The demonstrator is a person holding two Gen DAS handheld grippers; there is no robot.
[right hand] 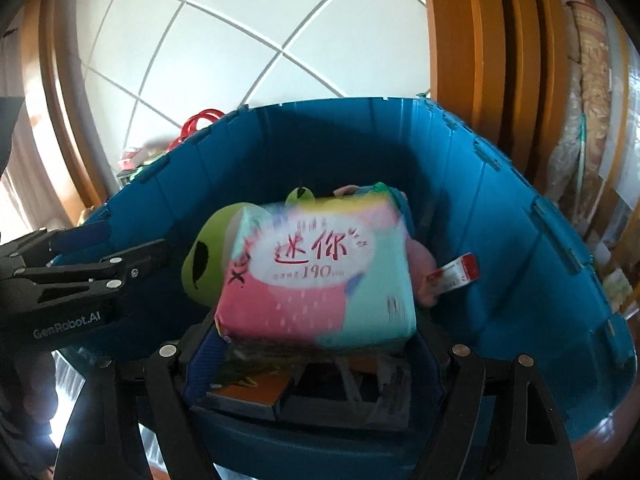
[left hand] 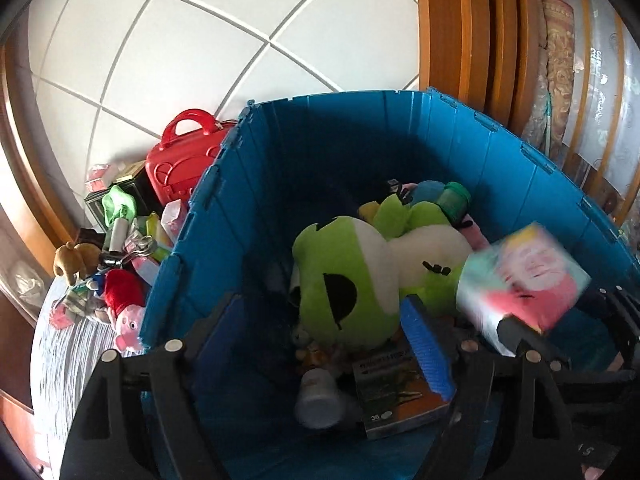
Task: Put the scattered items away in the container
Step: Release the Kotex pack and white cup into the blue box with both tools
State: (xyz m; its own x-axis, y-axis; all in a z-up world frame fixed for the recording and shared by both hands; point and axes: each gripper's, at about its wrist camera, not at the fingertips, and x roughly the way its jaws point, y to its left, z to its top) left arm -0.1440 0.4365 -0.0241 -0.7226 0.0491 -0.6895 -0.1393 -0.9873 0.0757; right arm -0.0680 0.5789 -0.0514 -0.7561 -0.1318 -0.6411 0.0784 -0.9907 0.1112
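While the soft pastel pink-and-mint plastic-wrapped packet (right hand: 320, 268) is seen above the open blue plastic crate (right hand: 500, 216), its image is blurred in both views. In the right wrist view the packet sits between the spread fingers of the right gripper (right hand: 316, 364); whether those fingers are pressing on it cannot be told. The left gripper (left hand: 328, 344) is spread wide over the crate interior, with nothing between its blue-padded fingers (left hand: 426, 350). Inside the crate are seen a large green-and-white plush frog (left hand: 360, 276), a white cylindrical bottle (left hand: 318, 398) and an orange-and-green flat box (left hand: 400, 396). Outside the crate, just beside its left wall, a red plastic toy suitcase (left hand: 180, 160), a small pink pig plush in a red dress (left hand: 126, 312) and a brown plush animal (left hand: 74, 260) are shown among further scattered items.
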